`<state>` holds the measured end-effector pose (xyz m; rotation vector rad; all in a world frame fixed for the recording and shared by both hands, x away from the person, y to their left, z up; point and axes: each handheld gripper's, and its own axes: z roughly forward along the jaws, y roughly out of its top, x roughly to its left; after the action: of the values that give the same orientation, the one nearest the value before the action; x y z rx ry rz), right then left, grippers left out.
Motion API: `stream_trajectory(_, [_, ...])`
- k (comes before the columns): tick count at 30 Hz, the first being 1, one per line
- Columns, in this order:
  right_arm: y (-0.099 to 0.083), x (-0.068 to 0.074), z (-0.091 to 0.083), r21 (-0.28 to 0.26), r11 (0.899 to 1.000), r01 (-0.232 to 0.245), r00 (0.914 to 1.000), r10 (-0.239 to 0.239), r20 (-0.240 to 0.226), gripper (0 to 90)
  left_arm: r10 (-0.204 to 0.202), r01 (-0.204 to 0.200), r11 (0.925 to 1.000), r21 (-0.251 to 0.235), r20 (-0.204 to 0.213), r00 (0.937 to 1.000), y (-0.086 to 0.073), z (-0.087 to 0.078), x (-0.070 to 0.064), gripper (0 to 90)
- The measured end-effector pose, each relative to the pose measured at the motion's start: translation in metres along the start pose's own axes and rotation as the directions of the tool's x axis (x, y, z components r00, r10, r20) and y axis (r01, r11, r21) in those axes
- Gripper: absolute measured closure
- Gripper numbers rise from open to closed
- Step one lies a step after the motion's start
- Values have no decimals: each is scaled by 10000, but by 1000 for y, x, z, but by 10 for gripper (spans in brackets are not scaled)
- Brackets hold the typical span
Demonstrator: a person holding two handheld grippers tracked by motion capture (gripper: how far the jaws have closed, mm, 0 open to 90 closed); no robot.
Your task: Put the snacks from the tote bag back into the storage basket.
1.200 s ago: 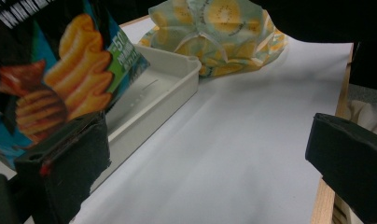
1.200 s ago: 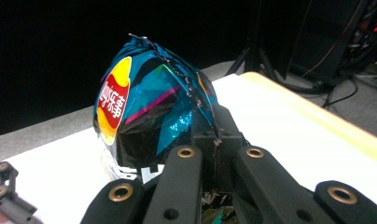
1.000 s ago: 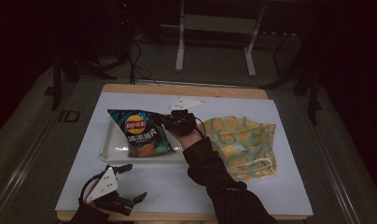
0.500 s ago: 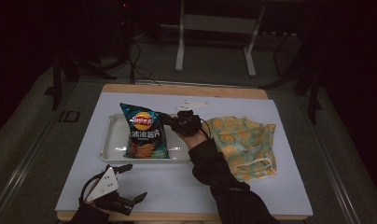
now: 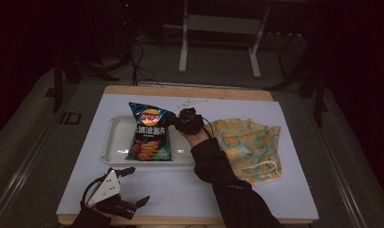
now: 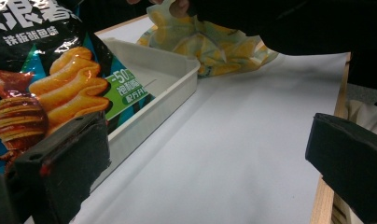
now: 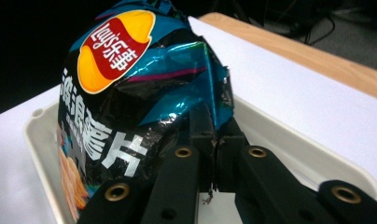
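Chip bag [image 6: 51, 88] cut off above the tray [image 6: 168, 70], cloth bag [image 5: 247, 142] partly hidden beside the tray, bag's small print unreadable.

Hand-held gripper [image 7: 213, 154] apparently pinching crisp bag [image 7: 130, 93]

yellow patterned cloth [image 5: 244, 145]: lay crumpled on table right of tray, touching its corner | white sheet [image 5: 180, 185]: covered wooden table [image 5: 190, 91] | grey frame [image 5: 218, 28]: stood on floor beyond | cables [image 5: 138, 61]: trailed on floor
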<state>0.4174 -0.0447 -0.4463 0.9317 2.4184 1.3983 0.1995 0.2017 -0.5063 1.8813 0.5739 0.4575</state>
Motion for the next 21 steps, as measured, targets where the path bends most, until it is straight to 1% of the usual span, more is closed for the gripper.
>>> stream_trajectory(1, [0,-1,1,73,10000,13,10000,-13,91,842,-5,5,10000,6,1,10000,0,0,0,3])
stream_trajectory(4, [-2,-2,4,219,9998,43,9996,-49,260,811,-31,31,10000,2,7,10000,0,0,0,3])
stream_trajectory(8, [-2,-3,6,289,9996,11,9989,-24,470,739,-8,8,10000,-6,7,10000,0,0,0,3])
stream_trajectory(10, [0,-2,5,309,9995,25,9992,-37,396,693,-17,17,10000,6,7,10000,0,0,1,3])
stream_trajectory(11, [2,-2,4,342,9994,-84,9994,72,328,663,-16,16,10000,10,17,10000,0,0,1,3])
stream_trajectory(12, [3,-2,3,332,9994,-90,9993,78,354,636,-13,13,10000,12,22,10000,0,0,1,3])
stream_trajectory(13, [4,-1,1,305,9995,13,9989,-28,477,622,-8,8,10000,12,24,10000,0,0,1,3])
stream_trajectory(15, [7,-2,-2,356,9994,14,9984,-34,560,599,-15,15,10000,10,29,10000,0,0,0,3])
stream_trajectory(16, [8,-3,-5,407,9991,135,9977,-162,660,577,-16,16,10000,13,28,10000,0,0,0,3])
stream_trajectory(18, [10,-3,-8,453,9987,225,9966,-260,782,553,-36,35,10000,17,30,10000,0,1,0,3])
stream_trajectory(21, [12,-5,-13,516,9982,312,9955,-356,874,530,-20,20,10000,40,36,10000,0,1,0,3])
